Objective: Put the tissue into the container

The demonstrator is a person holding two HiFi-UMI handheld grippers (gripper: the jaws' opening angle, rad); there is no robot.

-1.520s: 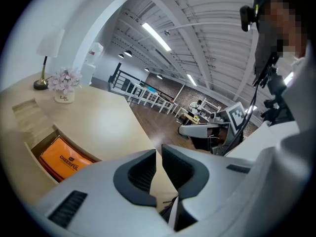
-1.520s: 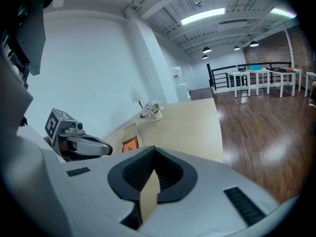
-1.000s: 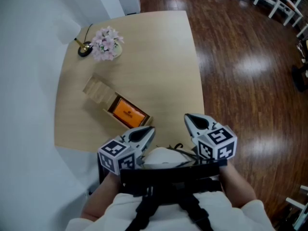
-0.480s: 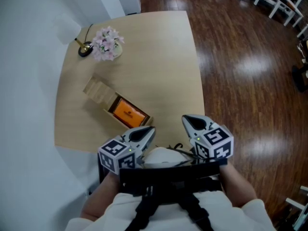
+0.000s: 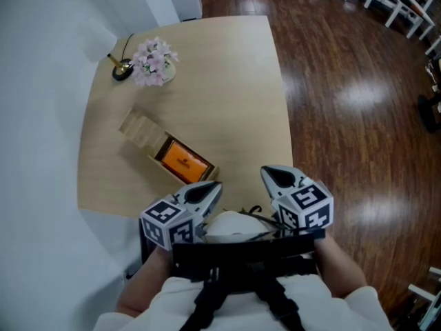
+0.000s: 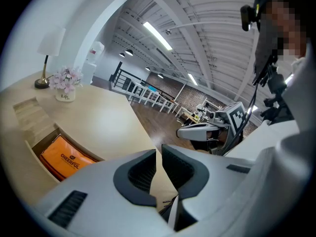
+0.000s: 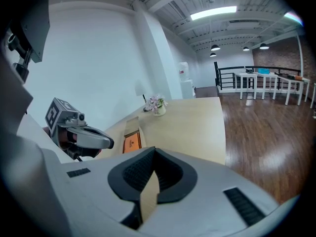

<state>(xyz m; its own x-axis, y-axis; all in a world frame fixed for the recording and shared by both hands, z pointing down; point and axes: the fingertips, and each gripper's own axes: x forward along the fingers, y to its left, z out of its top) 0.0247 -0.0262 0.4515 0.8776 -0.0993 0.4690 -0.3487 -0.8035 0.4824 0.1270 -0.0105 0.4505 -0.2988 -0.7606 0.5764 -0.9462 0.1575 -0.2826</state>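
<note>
Inside the long pale wooden box (image 5: 141, 131), one flat orange tissue pack (image 5: 182, 161) lies just beyond the tip of the left tongs (image 5: 216, 185) and farther from the right tongs (image 5: 265, 170). Both pairs are closed, gripping nothing. One box and one pack sit near the left edge of the light wooden table (image 5: 234, 81), with open tabletop stretching to the right edge.

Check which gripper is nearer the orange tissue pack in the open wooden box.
Left. The left gripper points at the near corner of the open wooden box holding the orange tissue pack; the right gripper is farther off to the pack's right.
</note>
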